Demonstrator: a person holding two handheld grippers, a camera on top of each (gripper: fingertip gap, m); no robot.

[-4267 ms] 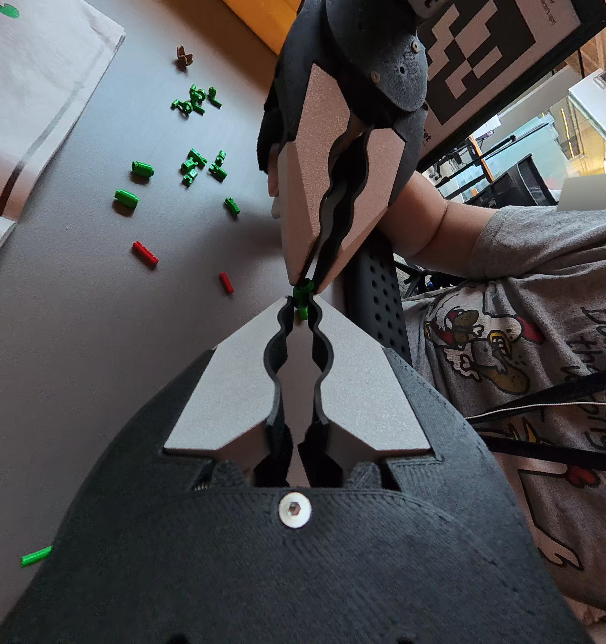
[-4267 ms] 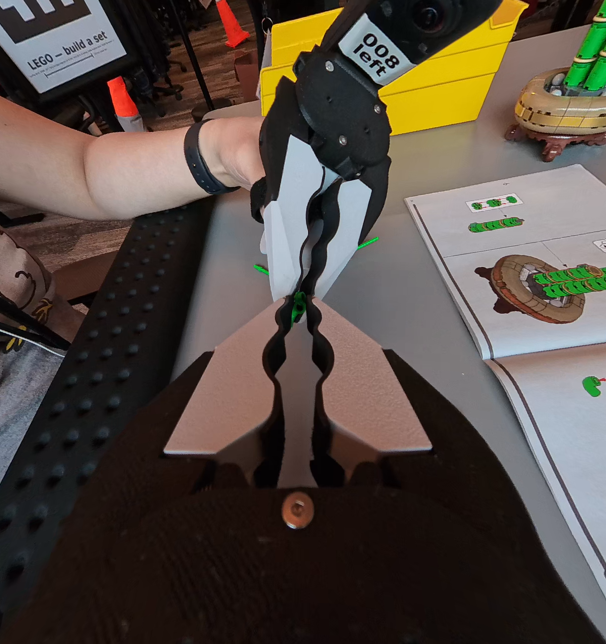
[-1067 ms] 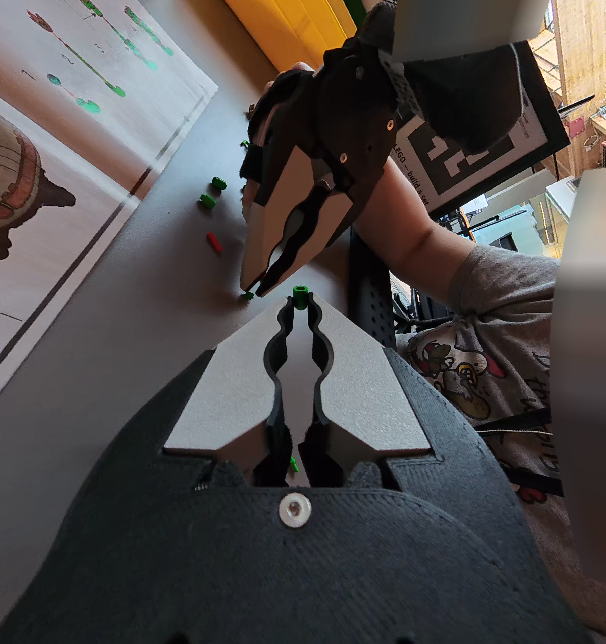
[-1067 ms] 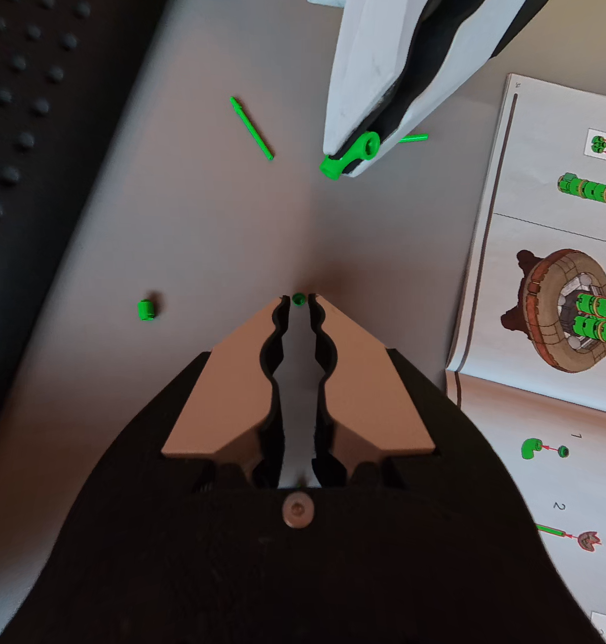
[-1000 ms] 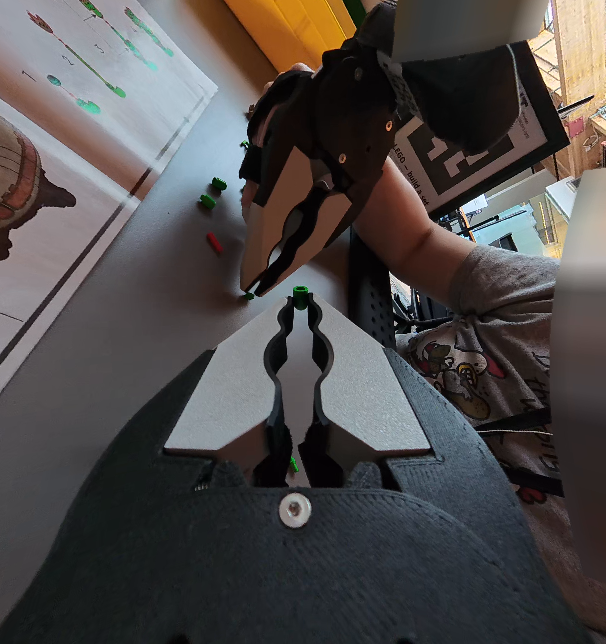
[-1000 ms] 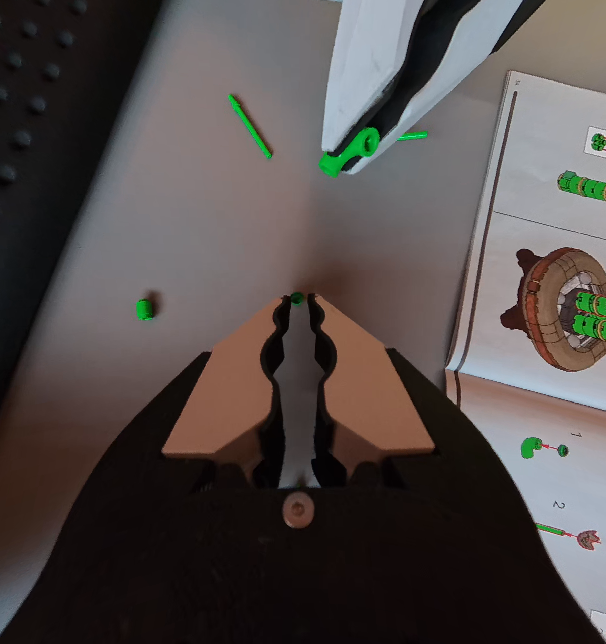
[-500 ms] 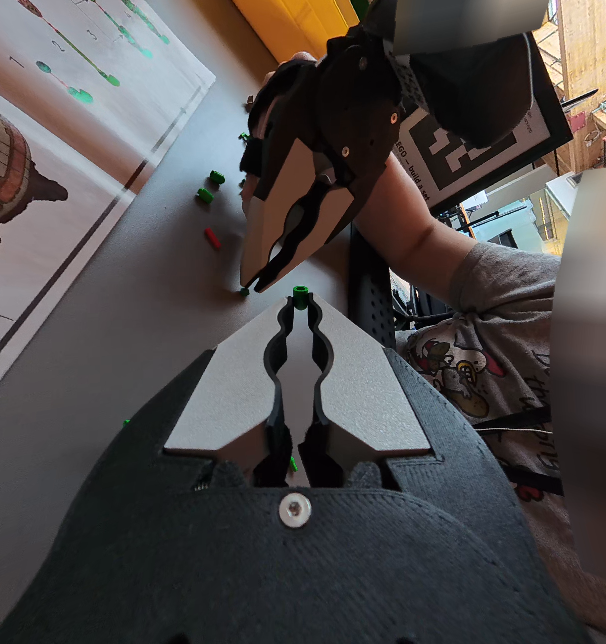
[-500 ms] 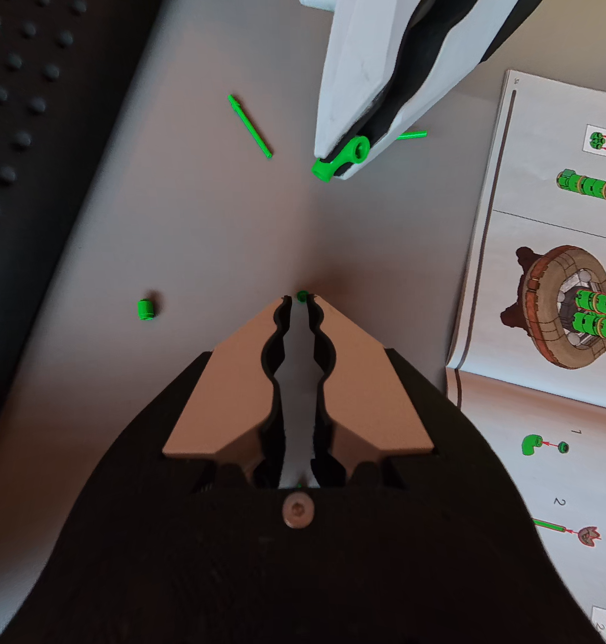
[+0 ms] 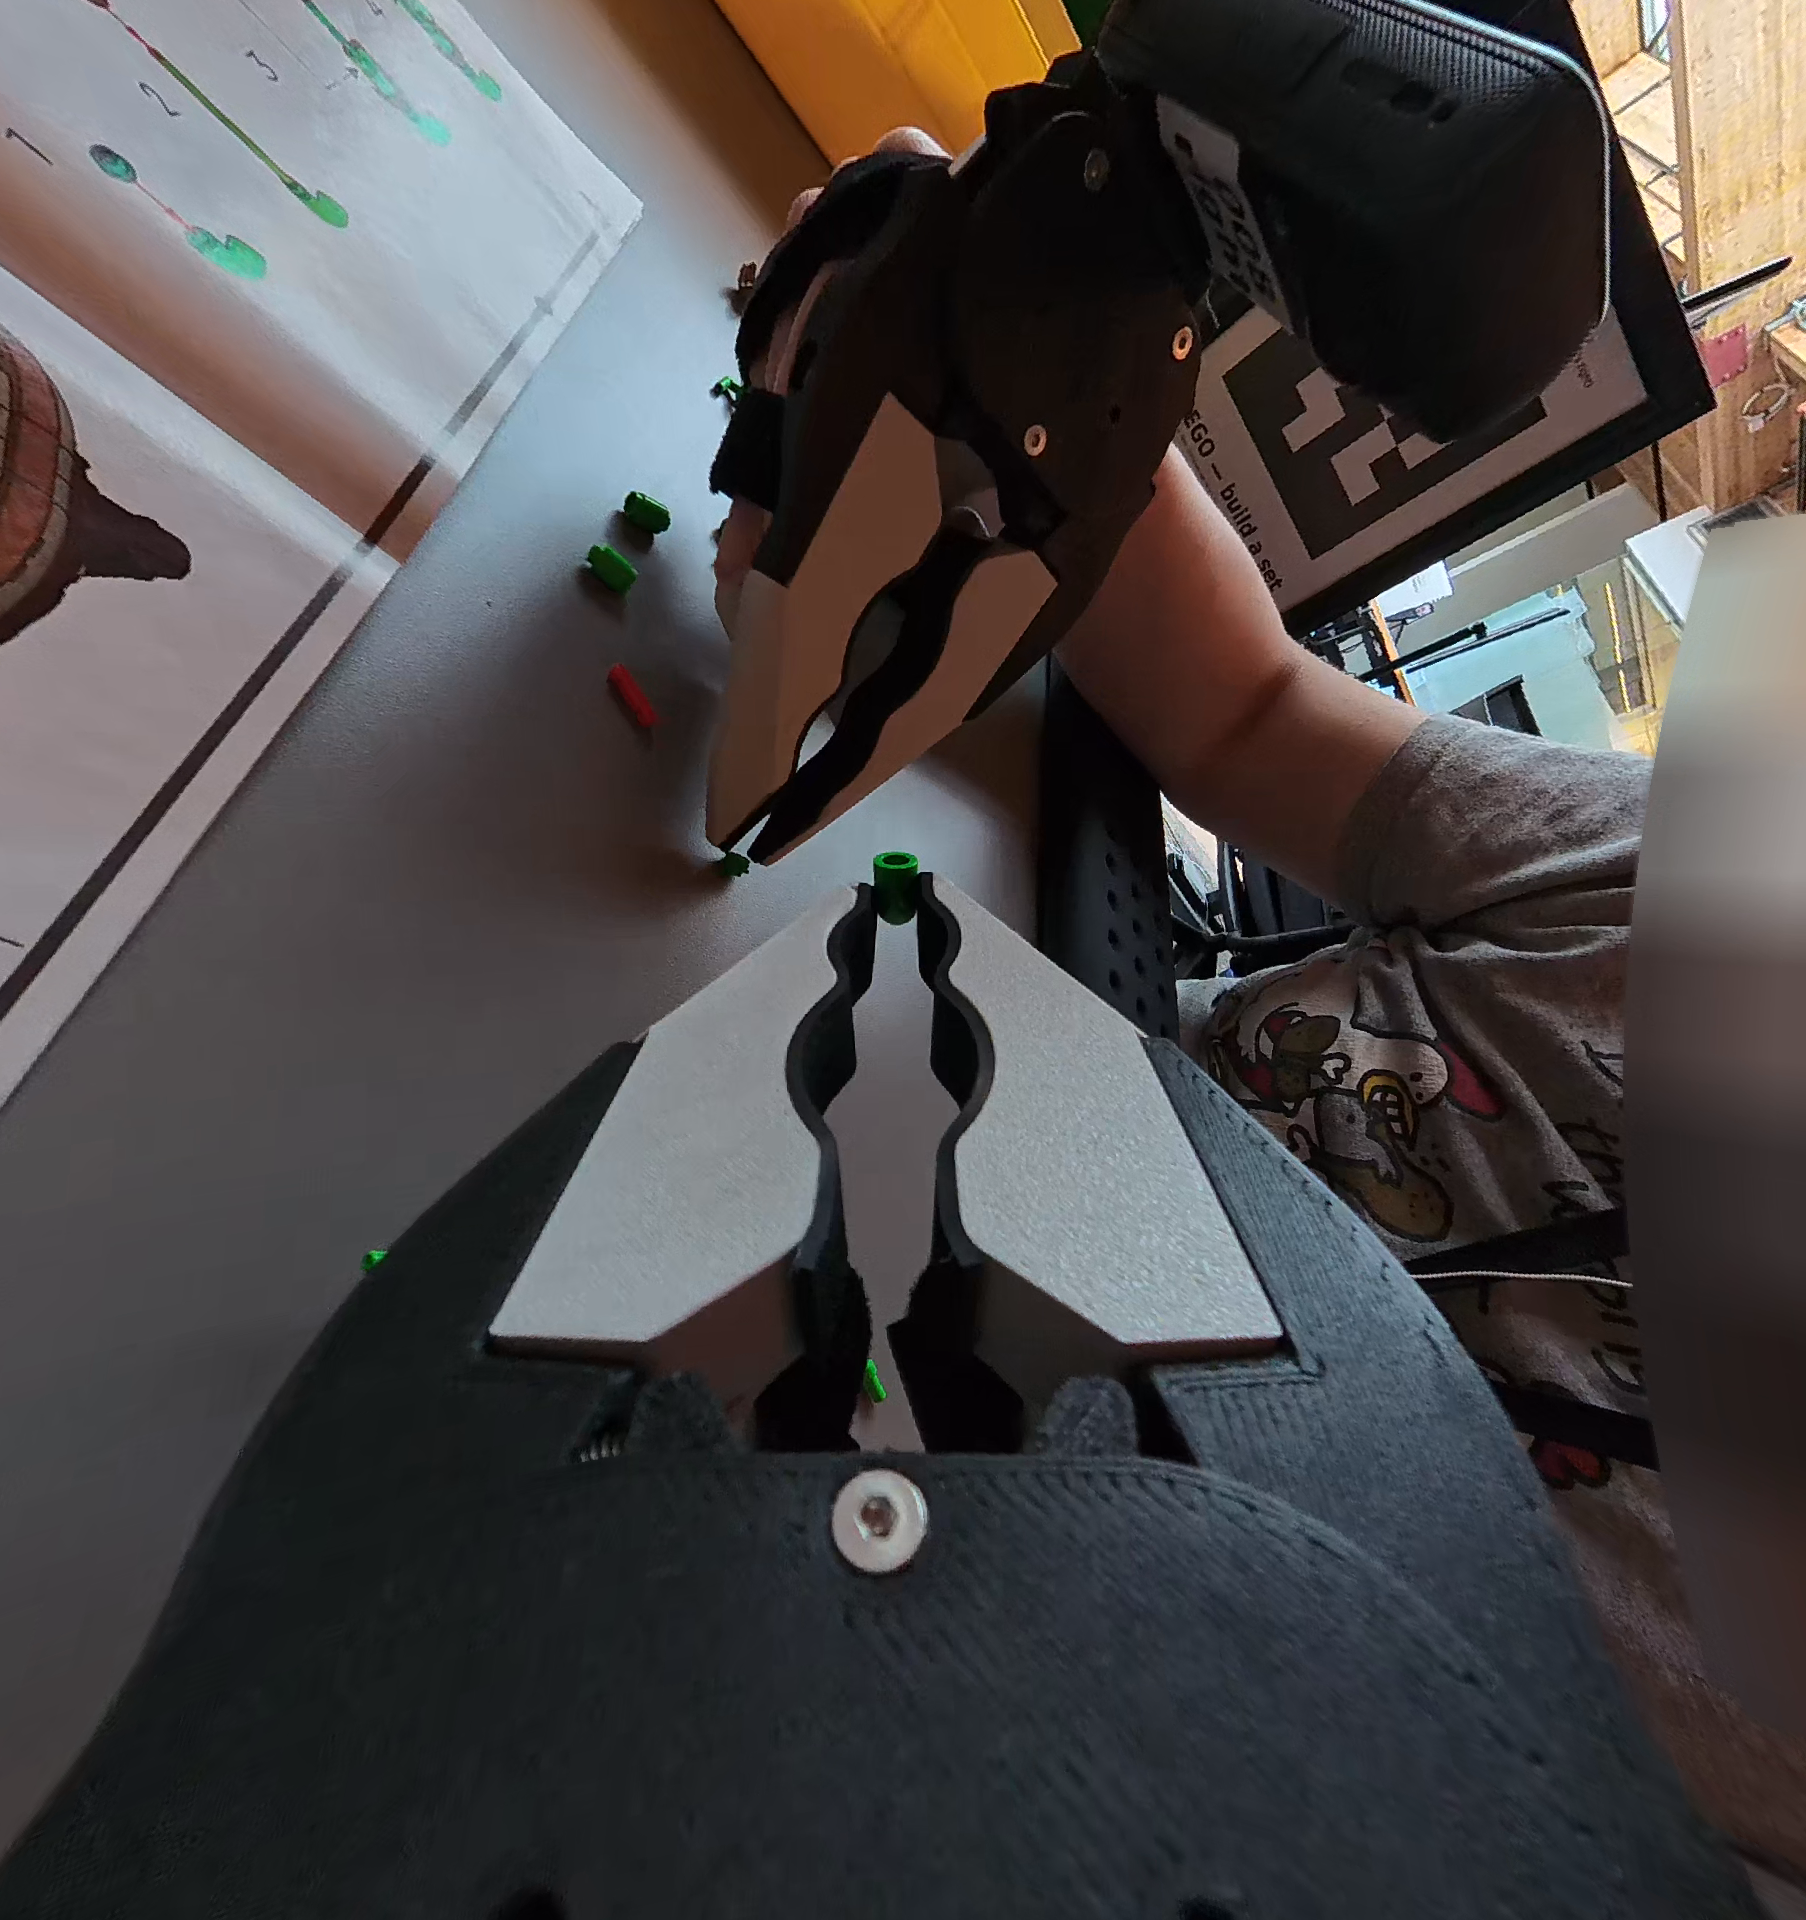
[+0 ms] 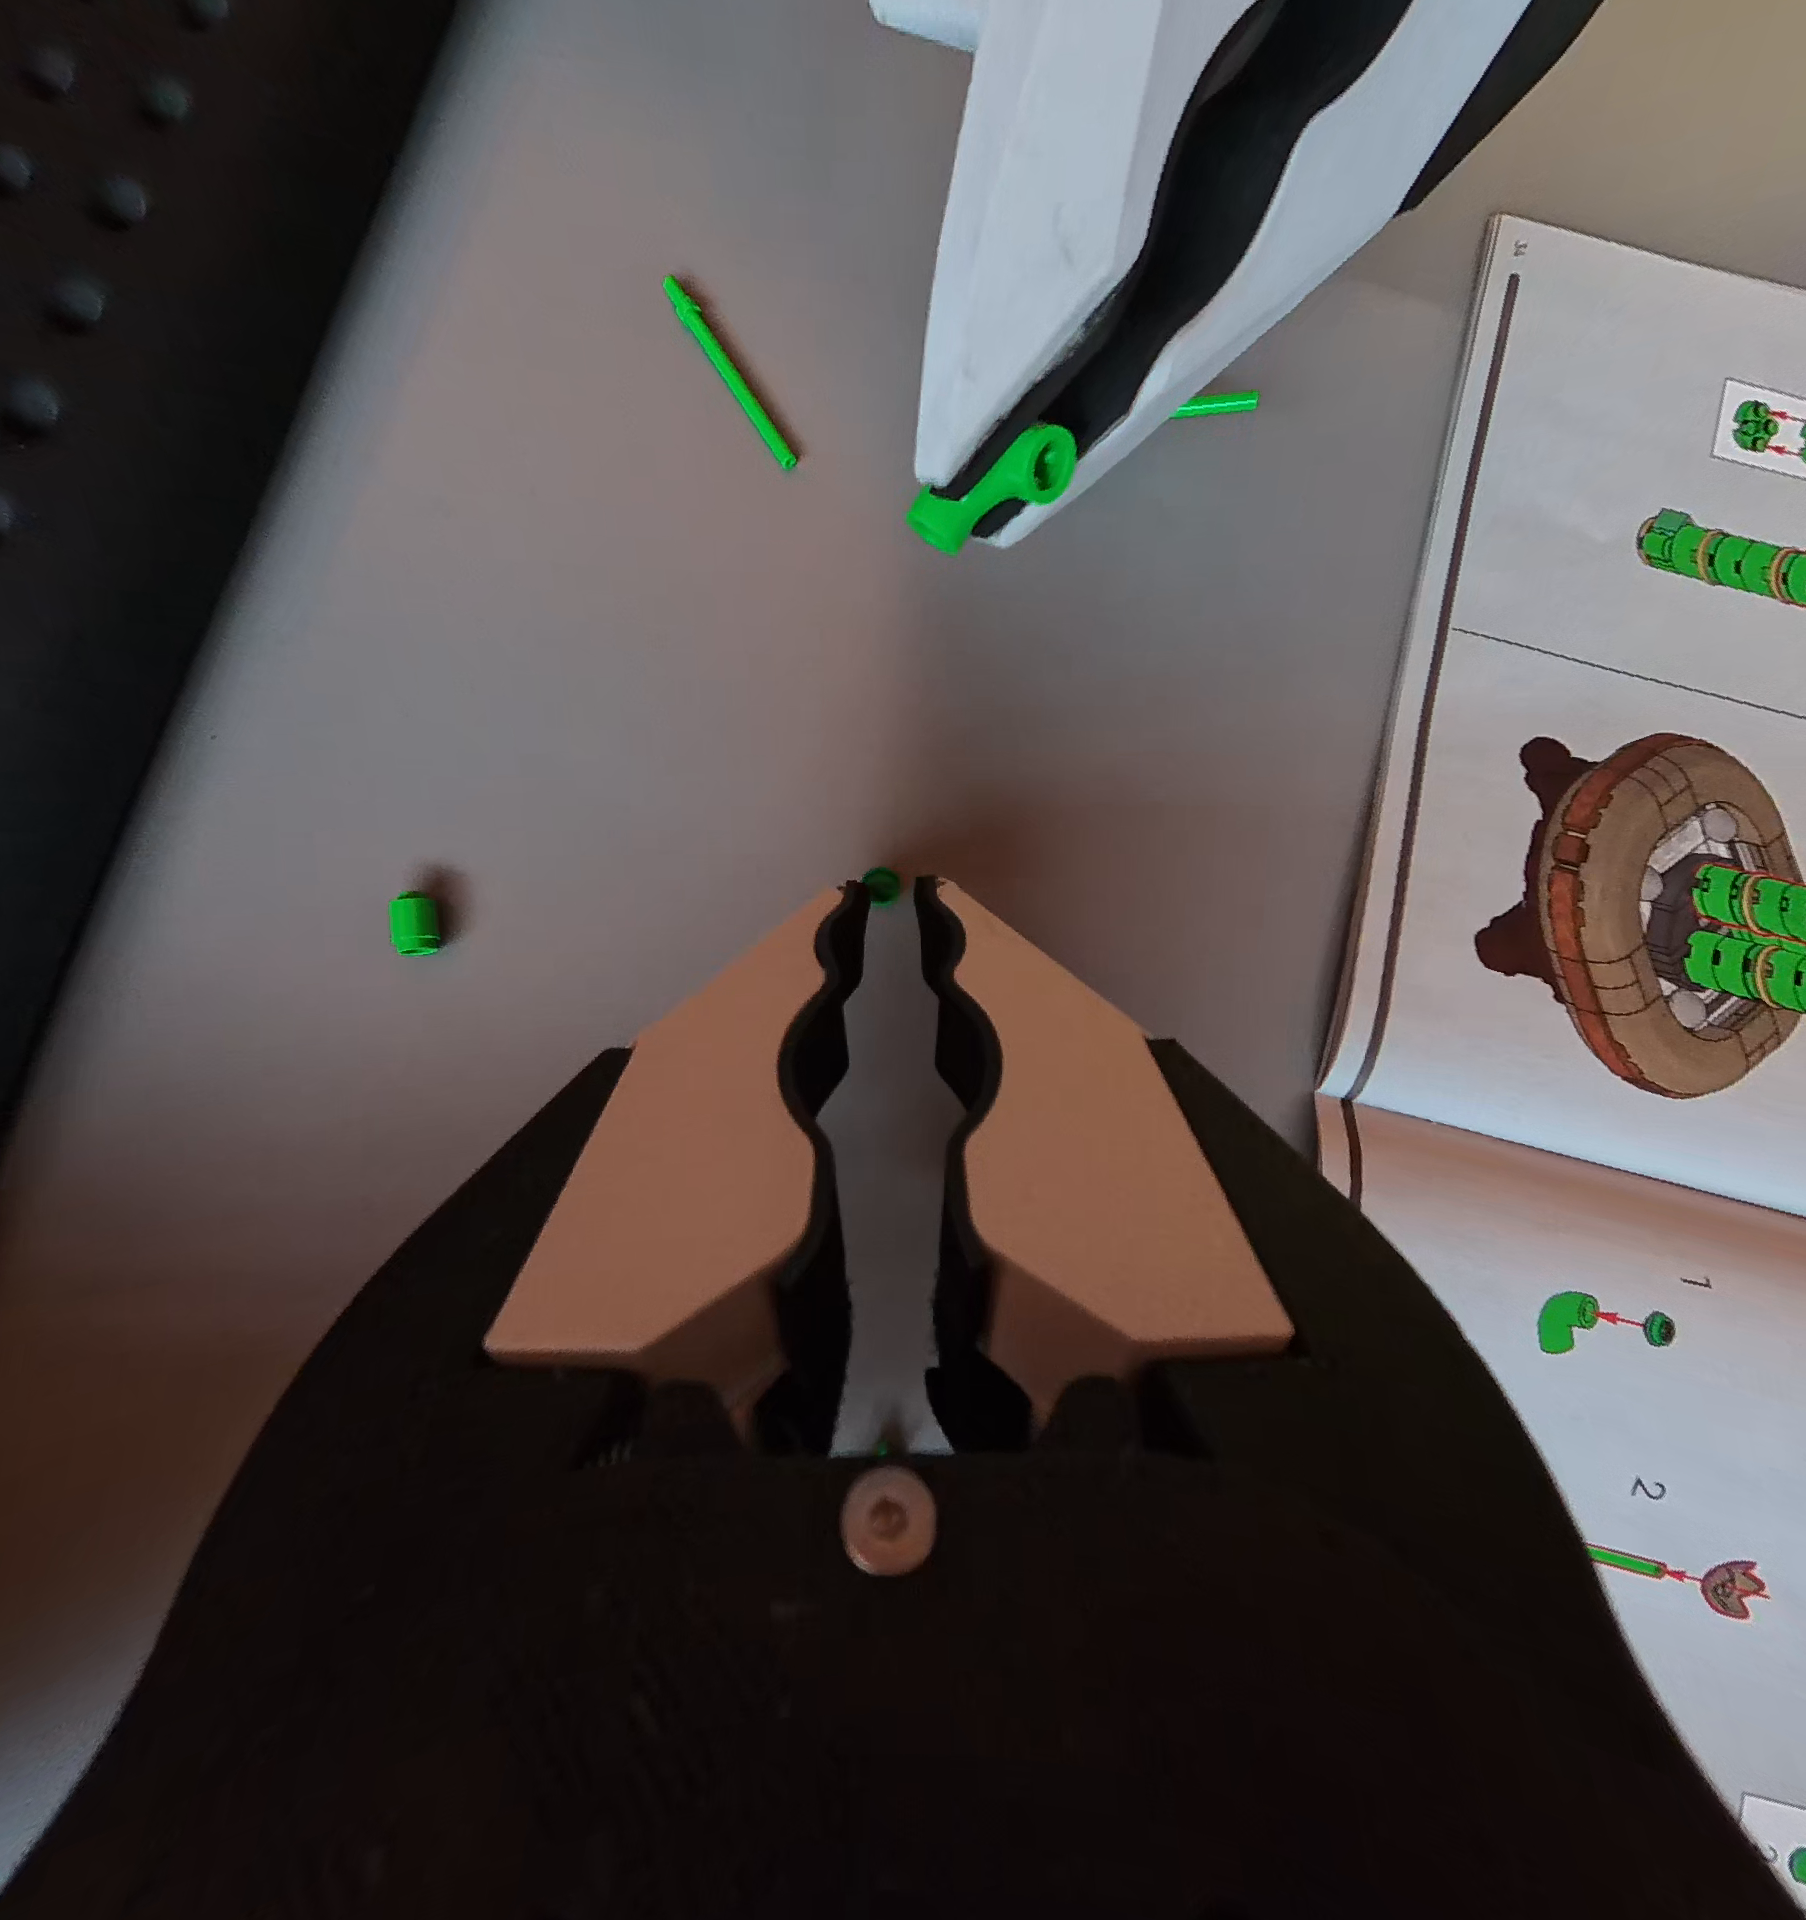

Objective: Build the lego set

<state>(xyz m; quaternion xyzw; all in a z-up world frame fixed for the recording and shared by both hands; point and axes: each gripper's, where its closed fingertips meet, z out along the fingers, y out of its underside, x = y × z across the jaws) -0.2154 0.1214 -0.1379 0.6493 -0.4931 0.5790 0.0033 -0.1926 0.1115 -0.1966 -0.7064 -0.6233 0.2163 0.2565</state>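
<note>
- On the grey table (image 10: 587,665), going left to right in my right wrist view: a small green round piece (image 10: 416,923) lies loose near the black studded mat (image 10: 78,436), then a thin green rod (image 10: 731,372), then a second rod (image 10: 1216,405) half hidden behind my left tool.
- My left tool (image 9: 893,902) is clenched on a green elbow piece (image 10: 990,486), held above the table.
- My right tool (image 10: 891,891) has its jaws nearly together around a tiny green stud (image 10: 881,885) that sits on the table at the tips; I cannot tell whether they pinch it yet.
- The open instruction booklet (image 10: 1647,831) lies at the far right, showing the elbow and stud joined.
- I judge that joint not yet made: the two pieces are well apart, and the loose green and red bits (image 9: 631,694) are left to fit.
- My left tool slants down from above; my right tool points steeply down at the table.
</note>
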